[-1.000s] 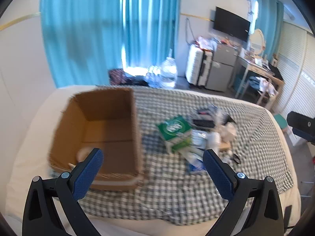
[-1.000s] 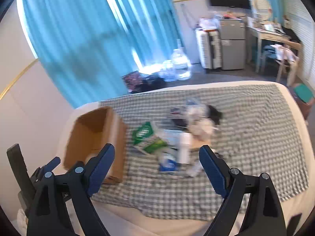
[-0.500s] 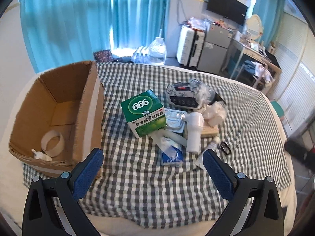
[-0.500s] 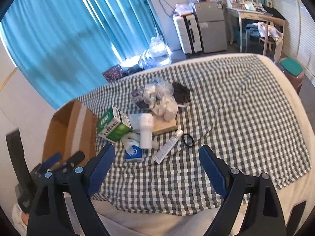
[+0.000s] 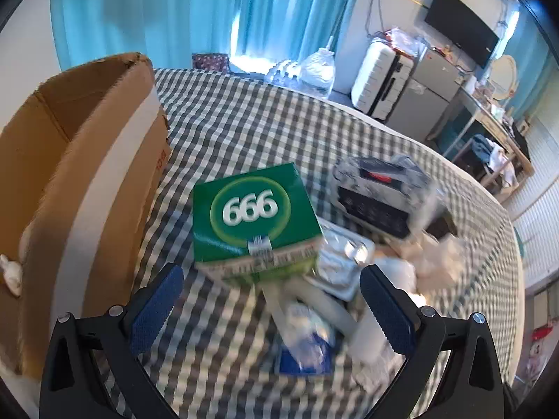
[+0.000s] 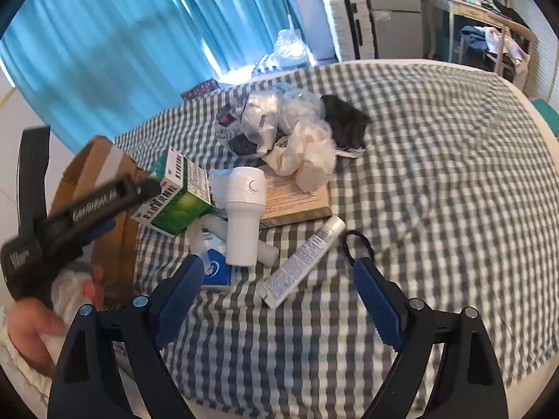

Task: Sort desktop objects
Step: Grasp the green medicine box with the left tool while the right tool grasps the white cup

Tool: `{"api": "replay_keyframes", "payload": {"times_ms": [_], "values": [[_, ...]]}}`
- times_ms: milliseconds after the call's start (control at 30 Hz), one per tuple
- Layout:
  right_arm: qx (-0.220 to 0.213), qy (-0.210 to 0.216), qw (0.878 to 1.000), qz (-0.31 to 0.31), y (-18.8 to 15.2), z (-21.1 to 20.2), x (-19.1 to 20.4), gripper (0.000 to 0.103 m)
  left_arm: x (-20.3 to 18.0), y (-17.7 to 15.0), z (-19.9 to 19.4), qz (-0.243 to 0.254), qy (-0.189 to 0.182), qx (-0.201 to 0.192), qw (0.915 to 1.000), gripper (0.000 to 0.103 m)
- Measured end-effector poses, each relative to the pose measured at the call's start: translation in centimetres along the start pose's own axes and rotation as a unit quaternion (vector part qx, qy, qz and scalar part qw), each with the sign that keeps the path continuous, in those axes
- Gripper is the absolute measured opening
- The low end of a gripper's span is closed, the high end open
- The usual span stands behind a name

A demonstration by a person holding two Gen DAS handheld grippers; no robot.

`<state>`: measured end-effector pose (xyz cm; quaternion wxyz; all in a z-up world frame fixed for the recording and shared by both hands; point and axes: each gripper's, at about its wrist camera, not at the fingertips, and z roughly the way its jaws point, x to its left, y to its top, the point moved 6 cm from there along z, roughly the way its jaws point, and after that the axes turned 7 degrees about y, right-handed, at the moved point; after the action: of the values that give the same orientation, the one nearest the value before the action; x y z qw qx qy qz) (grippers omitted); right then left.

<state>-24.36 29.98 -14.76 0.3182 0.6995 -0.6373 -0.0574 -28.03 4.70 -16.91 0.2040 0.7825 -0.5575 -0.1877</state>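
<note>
Your left gripper (image 5: 270,279) points down at the clutter, its jaws spread wide with nothing pinched; the green box (image 5: 256,216) marked "666" lies just ahead, framed between the two blue pads (image 5: 157,309). To the left of that box stands the open cardboard box (image 5: 80,160), its near wall banded with pale tape; something small and white shows at its left edge.

Your right gripper (image 6: 277,295) likewise has its jaws spread and empty, and they hang above the checked cloth (image 6: 436,192) that covers the bed. Between and just beyond its pads lie a white tube (image 6: 302,262), slanted, and a blue packet (image 6: 216,270) partly under a white cylindrical bottle (image 6: 244,213). A black loop (image 6: 356,241) lies just beside the right pad. Behind the bottle a flat tan carton (image 6: 297,199) carries crumpled white wrapping (image 6: 307,153); farther back are a clear bag (image 6: 258,118) with dark contents and a black cloth item (image 6: 346,122).

In the right wrist view your left hand (image 6: 28,328) holds the left gripper's handle at the left edge, its tip close to the green box; contact cannot be told. Blue curtains (image 6: 104,42) hang behind the bed.
</note>
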Motion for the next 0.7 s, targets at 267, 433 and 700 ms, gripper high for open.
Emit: {"api": "replay_keyframes", "payload": {"times_ms": [267,433,700], "values": [[0.025,0.022,0.999,-0.016,1.7,6.4,1.7,0.088,0.8,1.7,4.1,0.005,0.027,0.002,0.9996,0.103],[0.04,0.017,0.999,-0.014,1.9,9.2,2.4,0.073,2.3,1.2,6.6,-0.032,0.001,0.048,0.9984,0.103],[0.067,0.026,0.997,-0.011,0.9,10.4,1.9,0.032,3.5,0.3,7.2,-0.023,-0.024,0.046,0.9984,0.097]]}}
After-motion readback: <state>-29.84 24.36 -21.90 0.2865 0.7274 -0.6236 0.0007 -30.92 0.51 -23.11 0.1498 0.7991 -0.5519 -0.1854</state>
